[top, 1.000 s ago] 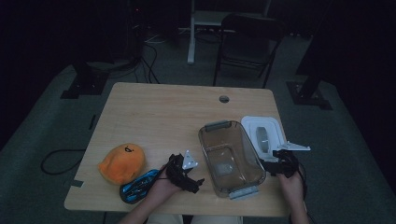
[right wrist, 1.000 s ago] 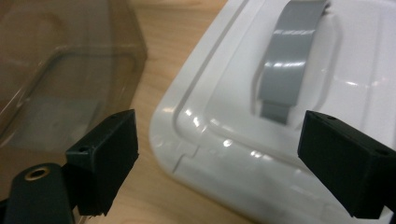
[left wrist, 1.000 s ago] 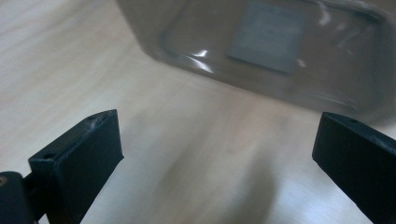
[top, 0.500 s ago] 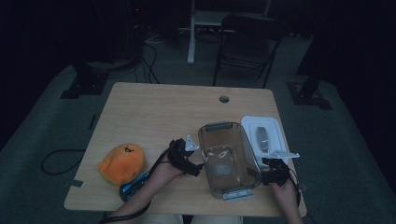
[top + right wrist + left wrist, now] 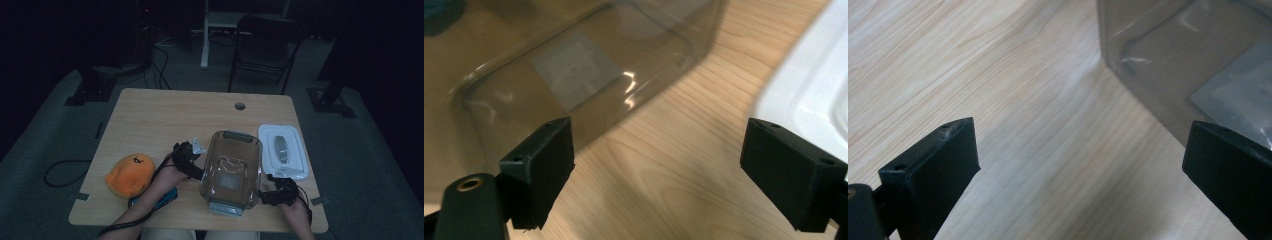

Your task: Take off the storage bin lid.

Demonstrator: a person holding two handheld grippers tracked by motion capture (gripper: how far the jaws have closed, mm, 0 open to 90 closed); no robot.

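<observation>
A clear plastic container (image 5: 231,167) stands on the wooden table (image 5: 160,120), with a flat label inside on its bottom. My left gripper (image 5: 194,165) is open just off the container's left wall. In the left gripper view the open gripper (image 5: 1080,155) has bare wood between its jaws, and the container (image 5: 1188,60) corner lies ahead to the right. My right gripper (image 5: 265,195) is open at the container's near right corner. In the right gripper view that gripper (image 5: 659,160) frames wood, with the container (image 5: 574,65) at the left and a white lid (image 5: 814,85) at the right.
The white lid (image 5: 283,150) lies flat right of the container. An orange plush toy (image 5: 130,174) sits at the near left, with a blue object (image 5: 161,197) beside it under the left forearm. A cable hole (image 5: 240,106) is at the table's far side.
My left gripper moved away from the person, up along the container's left side. My right gripper drew back and leftward, from beside the lid to the container's near right corner.
</observation>
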